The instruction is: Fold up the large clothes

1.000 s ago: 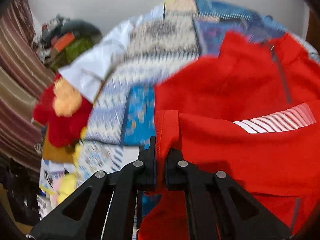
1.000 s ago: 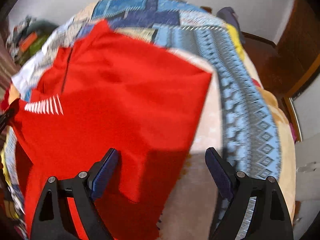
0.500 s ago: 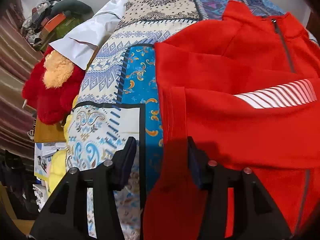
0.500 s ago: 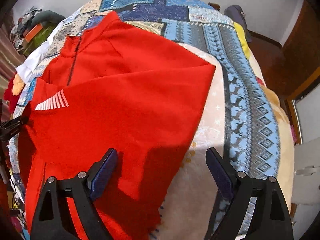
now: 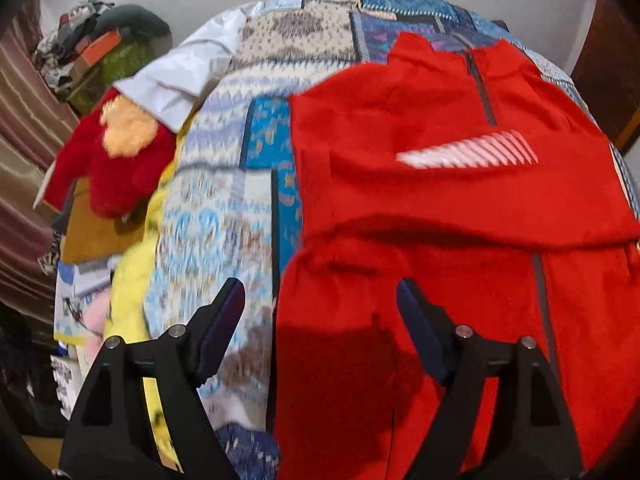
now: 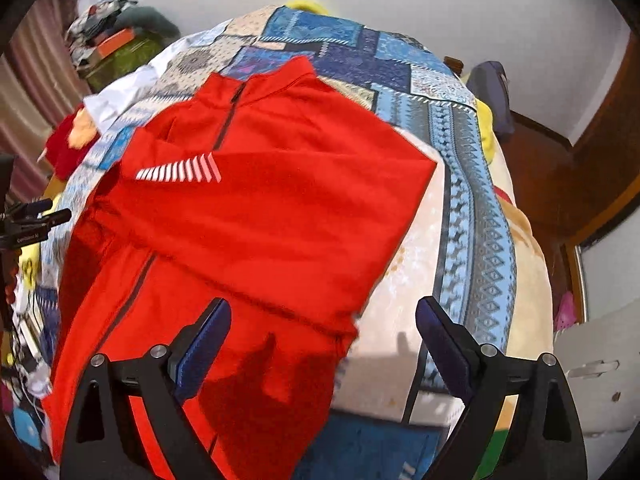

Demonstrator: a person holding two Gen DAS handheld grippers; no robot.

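One red jacket [image 5: 460,184] is lying on the bed [image 5: 224,216], spread over the patterned quilt, with its collar and short zip toward the far end and a sleeve folded across the chest beside the white striped mark. From its looks it is a light, soft, limp knit that is likely going to sag and drag on the quilt when lifted, so pinching a doubled edge, such as the hem corners or the fold line near the bottom, is probably giving the surest hold; a single layer may be slipping out of the pads.

The left gripper [image 5: 320,320] is hovering above the jacket's left edge, its jaws having just been opening; they are standing wide apart now, with cloth below them but nothing pinched between the pads. The right gripper [image 6: 324,332] is hanging over the jacket's right lower corner, where red cloth meets the pale part of the quilt; its jaws have also been opening a little further, are standing very wide, and are gripping nothing.

A red plush toy [image 5: 120,160] is lying at the bed's left side, well apart from the jacket.
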